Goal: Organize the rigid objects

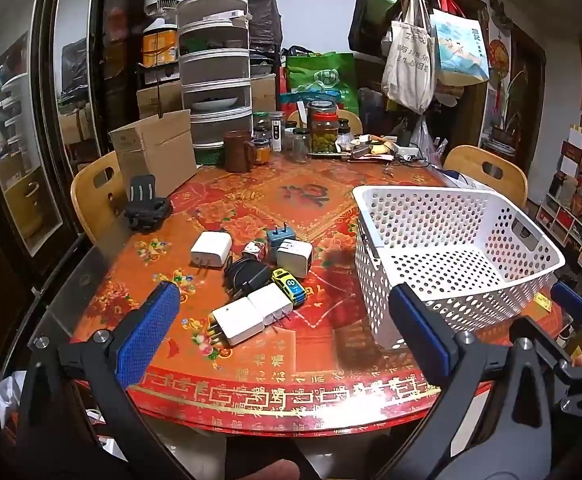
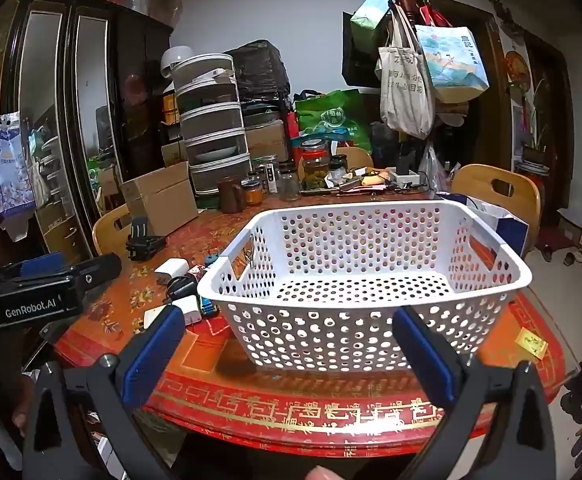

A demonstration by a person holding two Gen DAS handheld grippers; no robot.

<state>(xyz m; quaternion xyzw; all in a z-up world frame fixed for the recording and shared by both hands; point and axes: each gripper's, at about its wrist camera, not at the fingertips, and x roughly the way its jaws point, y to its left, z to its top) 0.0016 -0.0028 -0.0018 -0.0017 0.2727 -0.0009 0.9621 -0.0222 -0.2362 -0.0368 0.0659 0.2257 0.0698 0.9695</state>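
A pile of chargers lies on the red table [image 1: 251, 364]: a white plug adapter [image 1: 210, 249], a white cube charger [image 1: 294, 257], a blue plug [image 1: 279, 235], a black charger [image 1: 243, 274], two white adapters [image 1: 251, 313], plus a yellow toy car [image 1: 289, 285]. An empty white perforated basket [image 1: 451, 216] stands to their right; it fills the right wrist view [image 2: 363, 312]. My left gripper [image 1: 279, 300] is open, hovering near the table's front edge before the pile. My right gripper [image 2: 287, 320] is open and empty, just in front of the basket.
A black phone stand [image 1: 147, 208] and a cardboard box [image 1: 155, 152] sit at the left back. Jars [image 1: 323, 128], a brown mug [image 1: 239, 152] and a stacked food cover [image 1: 215, 76] crowd the far edge. Wooden chairs [image 1: 487, 172] ring the table. A yellow card [image 2: 533, 342] lies right of the basket.
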